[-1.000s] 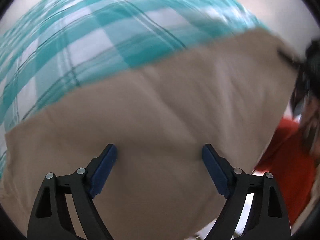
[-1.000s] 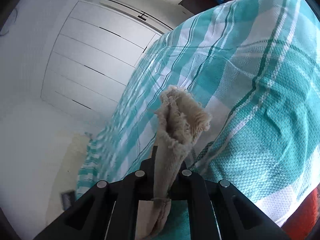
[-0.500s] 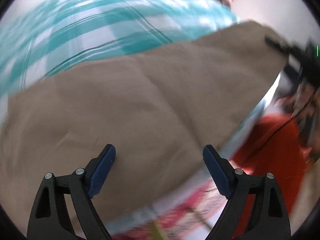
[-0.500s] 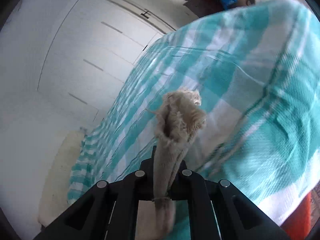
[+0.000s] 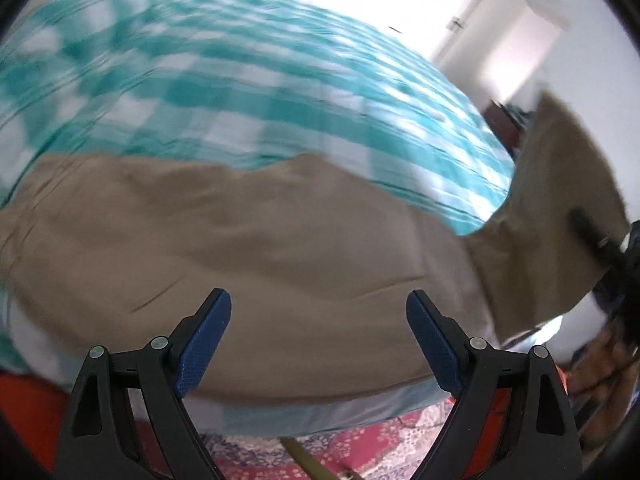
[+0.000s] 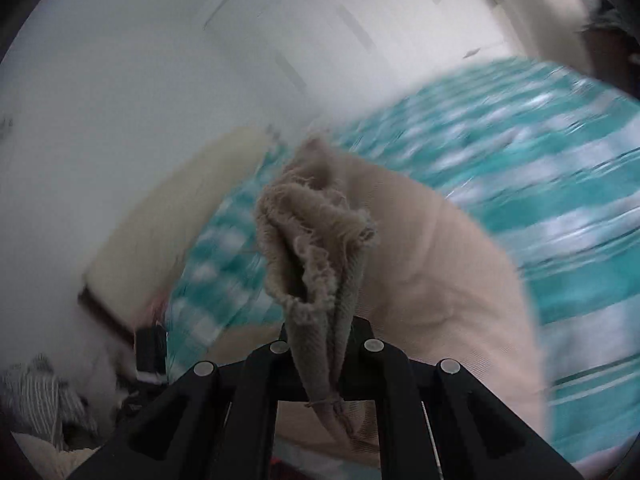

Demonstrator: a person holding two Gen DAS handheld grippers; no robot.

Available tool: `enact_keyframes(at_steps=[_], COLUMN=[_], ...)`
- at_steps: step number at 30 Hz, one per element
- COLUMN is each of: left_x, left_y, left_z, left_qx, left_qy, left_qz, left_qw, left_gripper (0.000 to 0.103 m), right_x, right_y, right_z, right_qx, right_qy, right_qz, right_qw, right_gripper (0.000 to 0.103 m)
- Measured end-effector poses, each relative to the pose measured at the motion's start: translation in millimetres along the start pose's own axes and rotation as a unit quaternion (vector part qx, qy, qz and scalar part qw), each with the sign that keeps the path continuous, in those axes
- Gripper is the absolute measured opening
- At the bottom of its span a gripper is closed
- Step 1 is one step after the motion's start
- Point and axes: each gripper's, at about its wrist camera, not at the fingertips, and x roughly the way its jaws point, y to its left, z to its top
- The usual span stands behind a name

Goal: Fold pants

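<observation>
Right gripper (image 6: pixel 326 344) clamped tight on a bunched, frayed hem of the tan pants (image 5: pixel 248 248); cloth stands up in a ragged tuft above the jaws and trails down below them. Left gripper (image 5: pixel 318 344) wide apart, nothing between its blue pads (image 5: pixel 202 340), hovering over the flat part of the garment.

Pants lie on the teal-and-white checked bedspread (image 5: pixel 224 92), near the bed's near edge. Most of the cloth is flat. In the left wrist view one end rises off the bed at far right, up toward a dark blurred shape that is probably the other gripper.

Risks, as judged from here:
- Grip is on a frayed edge only, several layers bunched. A quick pull could let one layer slip out, so the fold lands uneven
- Both views are smeared by motion. Carrying the lifted end over fast may drag the flat part along the bedspread and wrinkle it, or pull it toward the bed edge and off
- Left gripper pins nothing, so the lower cloth has no anchor

Orientation: long axis runs roughly side to side across the left wrist view, along the bed's near edge. The lifted hem end is at that view's right; the far left end is too blurred to tell waistband from hem
</observation>
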Motion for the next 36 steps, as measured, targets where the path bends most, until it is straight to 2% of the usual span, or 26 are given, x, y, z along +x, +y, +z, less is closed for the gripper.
enact_keyframes(at_steps=[1,3,4,5,8,10,13,15,17,18,20,23,25,30,32,34,35,36], left_x=[0,-1,-2,-3,-9,-13,-8,-1,14,22,37,50,53,66,80,87,87,84], left_y=[11,30,41,51,68,68,44,20,-4,-9,-13,-22,-33,-40,-40,-36,-34,-34], left_z=[-7,-20,-27,-33,-43,-44,-36,-30,-23,-20,-15,-11,-11,-13,-17,-22,-25,-26], left_qx=[-0.011,-0.032,-0.046,-0.06,-0.082,-0.09,-0.058,-0.021,0.012,0.011,-0.008,-0.007,0.009,0.034,0.053,0.063,0.069,0.073], left_qy=[-0.001,0.001,0.004,0.008,0.007,-0.006,-0.007,0.008,0.033,0.043,0.058,0.06,0.056,0.056,0.067,0.076,0.075,0.073], left_qz=[0.006,0.012,0.012,0.012,0.002,-0.018,-0.071,-0.09,-0.08,-0.077,-0.076,-0.061,-0.05,-0.019,0.012,0.029,0.029,0.03], left_qw=[0.9999,0.9994,0.9988,0.9981,0.9966,0.9957,0.9957,0.9957,0.9962,0.9961,0.9954,0.9963,0.9972,0.9977,0.9963,0.9947,0.9943,0.9942], left_gripper=[0.09,0.09,0.09,0.09,0.09,0.09,0.09,0.087,0.079,0.075,0.074,0.074,0.075,0.076,0.075,0.072,0.072,0.072], right_x=[20,69,88,105,101,73,20,-9,-22,-26,-31,-29,-34,-14,-4,3,2,-2], right_y=[10,26,29,30,28,24,6,-14,-29,-42,-57,-69,-70,-74,-78,-95,-105,-117], right_z=[-12,-42,-56,-74,-93,-95,-94,-101,-109,-111,-109,-104,-103,-105,-103,-102,-105,-109], right_qx=[-0.002,-0.001,0.007,0.016,0.009,-0.016,-0.055,-0.066,-0.078,-0.078,-0.063,-0.082,-0.107,-0.141,-0.153,-0.154,-0.141,-0.114], right_qy=[0.014,0.06,0.094,0.13,0.153,0.145,0.1,0.076,0.069,0.071,0.073,0.092,0.099,0.126,0.119,0.126,0.136,0.146], right_qz=[-0.001,-0.009,-0.001,0.007,0.009,0.002,-0.048,-0.099,-0.162,-0.204,-0.257,-0.282,-0.28,-0.276,-0.305,-0.378,-0.384,-0.37], right_qw=[1.0,0.998,0.996,0.991,0.988,0.989,0.992,0.99,0.981,0.973,0.962,0.952,0.949,0.942,0.932,0.904,0.902,0.91], right_gripper=[0.009,0.027,0.058,0.074,0.074,0.076,0.087,0.088,0.088,0.088,0.088,0.088,0.088,0.087,0.085,0.086,0.087,0.087])
